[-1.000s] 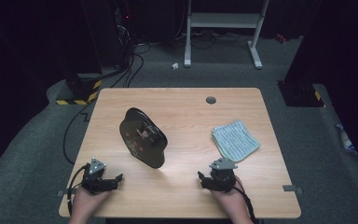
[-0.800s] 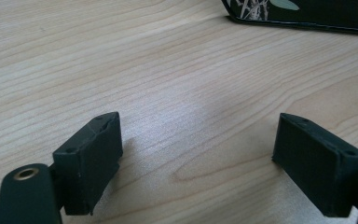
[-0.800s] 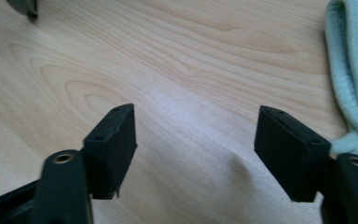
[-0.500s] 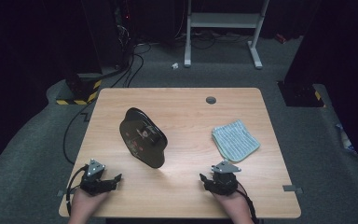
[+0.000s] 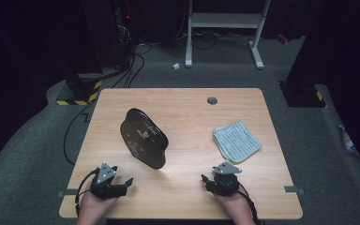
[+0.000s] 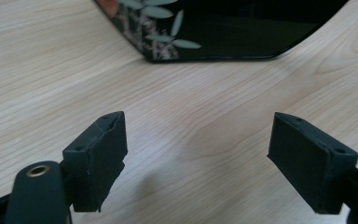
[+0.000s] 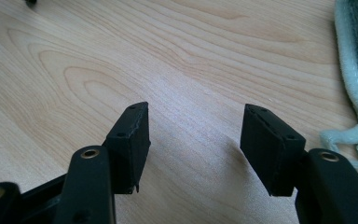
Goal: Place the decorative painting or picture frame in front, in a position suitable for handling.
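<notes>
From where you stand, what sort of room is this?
Probably a lab or recording workspace: a wooden table on grey carpet, cables trailing to dark equipment, and a hazard-striped floor box.

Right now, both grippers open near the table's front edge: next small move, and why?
Probably ease the right gripper forward-right toward the folded cloth. Its jaws stand open and empty, and the cloth's edge already lies just beyond its right jaw. The black tray is farther off.
</notes>
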Tool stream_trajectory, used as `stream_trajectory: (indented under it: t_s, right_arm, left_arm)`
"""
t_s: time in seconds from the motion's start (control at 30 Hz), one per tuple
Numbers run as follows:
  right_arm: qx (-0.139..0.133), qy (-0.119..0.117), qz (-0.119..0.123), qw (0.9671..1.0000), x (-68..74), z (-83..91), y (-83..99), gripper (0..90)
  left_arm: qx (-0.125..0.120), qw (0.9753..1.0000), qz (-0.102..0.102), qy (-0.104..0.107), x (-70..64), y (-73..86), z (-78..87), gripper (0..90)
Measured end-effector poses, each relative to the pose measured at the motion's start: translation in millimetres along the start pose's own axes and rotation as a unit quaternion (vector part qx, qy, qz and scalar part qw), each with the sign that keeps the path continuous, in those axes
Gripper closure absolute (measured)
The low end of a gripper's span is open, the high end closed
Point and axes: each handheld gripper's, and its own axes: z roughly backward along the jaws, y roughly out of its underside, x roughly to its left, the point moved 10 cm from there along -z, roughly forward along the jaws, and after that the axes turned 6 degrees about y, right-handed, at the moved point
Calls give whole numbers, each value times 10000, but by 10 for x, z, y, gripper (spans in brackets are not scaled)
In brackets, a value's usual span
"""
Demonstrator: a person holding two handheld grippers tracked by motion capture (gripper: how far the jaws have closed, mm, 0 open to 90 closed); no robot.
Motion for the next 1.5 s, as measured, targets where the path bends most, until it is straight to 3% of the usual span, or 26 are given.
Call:
stream_trajectory:
  t_s: [0.1, 0.17, 0.3, 0.5, 0.53, 0.63, 0.77, 0.97, 1.2, 1.5]
  right_arm:
    - [11, 10, 10, 10000, 6, -3, 2, 420]
    - [3, -32, 49, 10000, 17, 0, 2, 446]
    - [4, -14, 66, 10000, 20, -5, 2, 437]
    - [-35, 53, 96, 9999, 13, 3, -2, 418]
    - [-70, 110, 112, 9999, 8, 6, -8, 411]
    - [-124, 139, 168, 9997, 14, 15, -16, 435]
    - [-100, 143, 197, 9997, 22, 8, -11, 432]
    - [-35, 117, 135, 9998, 17, -1, -5, 411]
    - [-6, 64, 186, 9998, 36, -8, 2, 407]
    - [-3, 17, 155, 9999, 36, -9, 2, 406]
  left_arm:
    - [-21, 9999, -123, 37, -93, -48, -17, 212]
    - [-42, 9996, -171, 220, -176, -85, -31, 277]
    - [-92, 9993, -244, 280, -270, -126, -56, 274]
    - [-82, 9976, -395, 554, -513, -174, -154, 268]
    - [-147, 9969, -371, 674, -590, -213, -179, 266]
    - [-191, 9962, -476, 698, -677, -267, -218, 267]
    - [-244, 9954, -488, 788, -765, -316, -258, 267]
    - [-442, 9919, -421, 1117, -964, -444, -307, 273]
    - [-467, 9906, -457, 1205, -1068, -548, -398, 271]
    - [-498, 9916, -476, 1097, -1066, -645, -511, 301]
